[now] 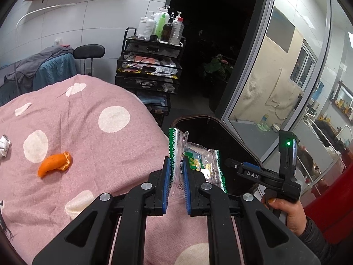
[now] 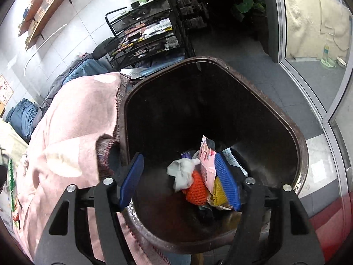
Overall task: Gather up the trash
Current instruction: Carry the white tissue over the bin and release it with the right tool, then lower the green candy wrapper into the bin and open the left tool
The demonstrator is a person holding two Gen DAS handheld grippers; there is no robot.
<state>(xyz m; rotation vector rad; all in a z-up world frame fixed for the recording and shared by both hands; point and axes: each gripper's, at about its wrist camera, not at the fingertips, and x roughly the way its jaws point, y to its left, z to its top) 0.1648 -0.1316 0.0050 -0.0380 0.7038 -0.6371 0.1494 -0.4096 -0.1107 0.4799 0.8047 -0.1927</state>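
My left gripper (image 1: pixel 176 161) is shut on a clear plastic wrapper (image 1: pixel 175 140) with a green and white zigzag edge, held over the edge of a pink dotted blanket (image 1: pixel 88 132). An orange peel (image 1: pixel 54 164) and a crumpled white tissue (image 1: pixel 4 145) lie on that blanket to the left. My right gripper (image 2: pixel 177 156) stands open above a dark brown bin (image 2: pixel 293 132). A pink wrapper (image 2: pixel 207 165) leans by its right finger, down among the trash. Nothing is pinched between the pads.
The bin holds a white tissue (image 2: pixel 183 172), an orange net (image 2: pixel 196 192) and a yellow piece (image 2: pixel 218 192). A black wire cart (image 1: pixel 150 66) with bottles stands behind the bed. A glass door (image 1: pixel 275 77) is at the right, and a red object (image 1: pixel 326 198) beside the bin.
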